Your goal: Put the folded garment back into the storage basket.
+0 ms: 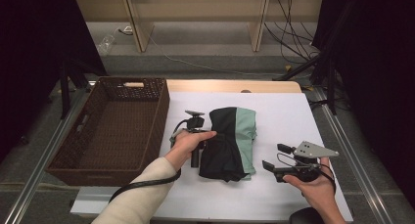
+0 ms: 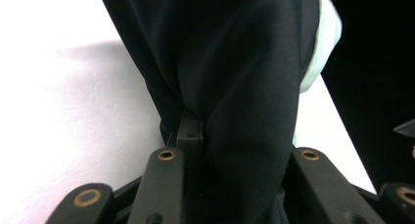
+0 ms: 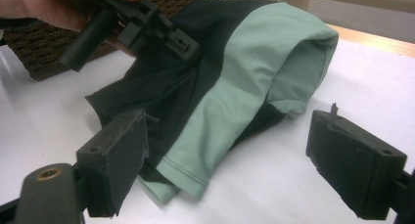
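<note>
Forearm and left hand (image 1: 188,142) reach in from the near edge; beyond them the white worktop (image 1: 284,121) carries a brown wicker basket (image 1: 93,136) (nothing in it), then a folded black-and-green garment (image 1: 230,141) just beside it; left claw (image 2: 230,150) is clamped on the garment's dark fold; right claw (image 3: 230,170) hangs apart, nearby; stowing, if intended, looks undone.

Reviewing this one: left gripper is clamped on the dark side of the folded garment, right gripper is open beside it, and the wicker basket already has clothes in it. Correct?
Not quite: the wicker basket is empty, as the high view shows. The rest stands: the left gripper is clamped on the dark side of the folded garment, and the right gripper is open beside it.
</note>
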Motion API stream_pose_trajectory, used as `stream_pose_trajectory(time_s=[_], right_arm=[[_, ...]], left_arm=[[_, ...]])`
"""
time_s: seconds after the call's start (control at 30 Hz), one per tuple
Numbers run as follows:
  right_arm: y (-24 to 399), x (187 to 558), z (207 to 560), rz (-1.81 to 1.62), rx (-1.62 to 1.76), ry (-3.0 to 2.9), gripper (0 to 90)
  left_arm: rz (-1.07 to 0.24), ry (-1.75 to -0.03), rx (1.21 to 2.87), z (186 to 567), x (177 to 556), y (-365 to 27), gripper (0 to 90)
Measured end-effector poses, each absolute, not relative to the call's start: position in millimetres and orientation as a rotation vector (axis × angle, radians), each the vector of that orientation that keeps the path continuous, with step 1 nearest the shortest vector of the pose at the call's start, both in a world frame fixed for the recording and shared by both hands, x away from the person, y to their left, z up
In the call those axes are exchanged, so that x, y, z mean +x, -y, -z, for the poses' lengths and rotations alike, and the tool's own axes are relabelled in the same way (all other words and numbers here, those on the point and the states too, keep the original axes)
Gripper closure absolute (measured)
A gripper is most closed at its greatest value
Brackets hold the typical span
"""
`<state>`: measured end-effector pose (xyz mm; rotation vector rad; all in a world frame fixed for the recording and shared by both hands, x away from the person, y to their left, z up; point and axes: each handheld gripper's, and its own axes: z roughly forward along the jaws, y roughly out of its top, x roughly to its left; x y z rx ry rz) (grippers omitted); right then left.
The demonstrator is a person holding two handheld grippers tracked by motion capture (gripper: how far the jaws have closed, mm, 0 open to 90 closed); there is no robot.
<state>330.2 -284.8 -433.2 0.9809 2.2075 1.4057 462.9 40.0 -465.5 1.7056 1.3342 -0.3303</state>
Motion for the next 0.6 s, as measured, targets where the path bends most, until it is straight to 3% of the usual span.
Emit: stream_pose_trajectory(time_s=[0.6], right_arm=[[285,330,433,-1.407,0.986,-2.207,16.5]], left_arm=[[0.359,-1.312,1.718,437,460,-40,68.7]])
